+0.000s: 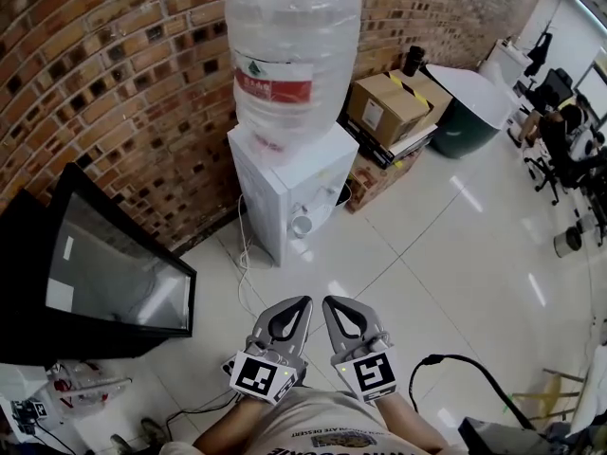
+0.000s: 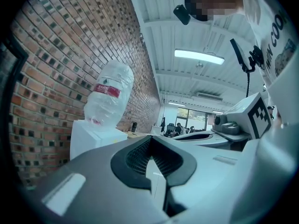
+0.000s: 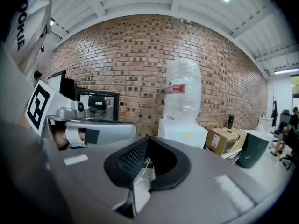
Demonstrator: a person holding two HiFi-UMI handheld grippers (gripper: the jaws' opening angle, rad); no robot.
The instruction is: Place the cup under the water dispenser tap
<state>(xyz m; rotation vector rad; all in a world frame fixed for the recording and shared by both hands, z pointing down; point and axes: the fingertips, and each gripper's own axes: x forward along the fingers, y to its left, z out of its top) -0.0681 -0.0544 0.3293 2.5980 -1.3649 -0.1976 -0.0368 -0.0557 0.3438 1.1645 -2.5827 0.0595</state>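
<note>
The cup (image 1: 302,224) stands upright, mouth up, in the water dispenser (image 1: 275,173) recess, with cardboard boxes (image 1: 389,107) just beside and floor tiles (image 1: 398,254) before it. The left gripper (image 1: 302,301) and right gripper (image 1: 329,301) are well back, both closed tight and empty

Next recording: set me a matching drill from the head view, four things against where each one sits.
Things:
1. water bottle
2. cup
3. cardboard box
4. black screen

Places:
a. in the tap recess of the dispenser
b. on top of the dispenser
c. left of the dispenser, near the view's left edge
d. right of the dispenser, by the brick wall

Pairs: 1-b, 2-a, 3-d, 4-c
</note>
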